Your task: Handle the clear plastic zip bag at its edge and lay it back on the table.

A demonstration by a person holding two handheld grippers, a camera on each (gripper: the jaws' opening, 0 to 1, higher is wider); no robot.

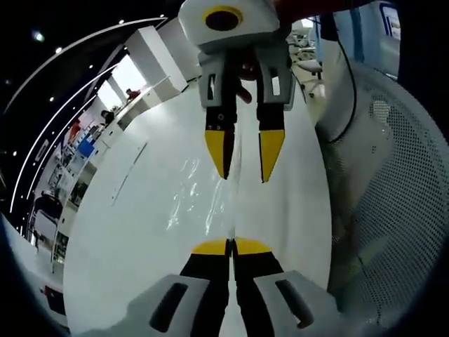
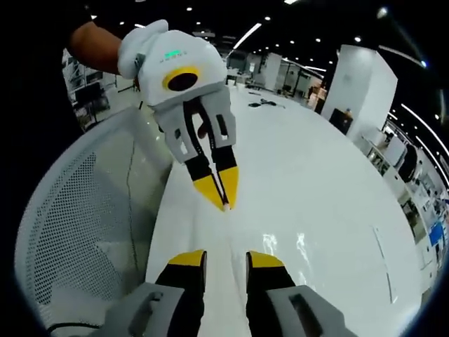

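Right now my left claw [image 1: 230, 247] has its yellow tips pressed together on the near edge of the clear bag [image 1: 200, 193], which is why the film stays taut ahead of me instead of slumping. My right claw [image 2: 226, 261] hangs with its tips apart, gripping nothing, and comes in facing the left one across the white table [image 2: 316, 182]. The bag lies stretched over the tabletop, glinting, its edges hard to trace. Beside us stands a mesh chair back [image 1: 393, 182]; farther off, a bright hall.
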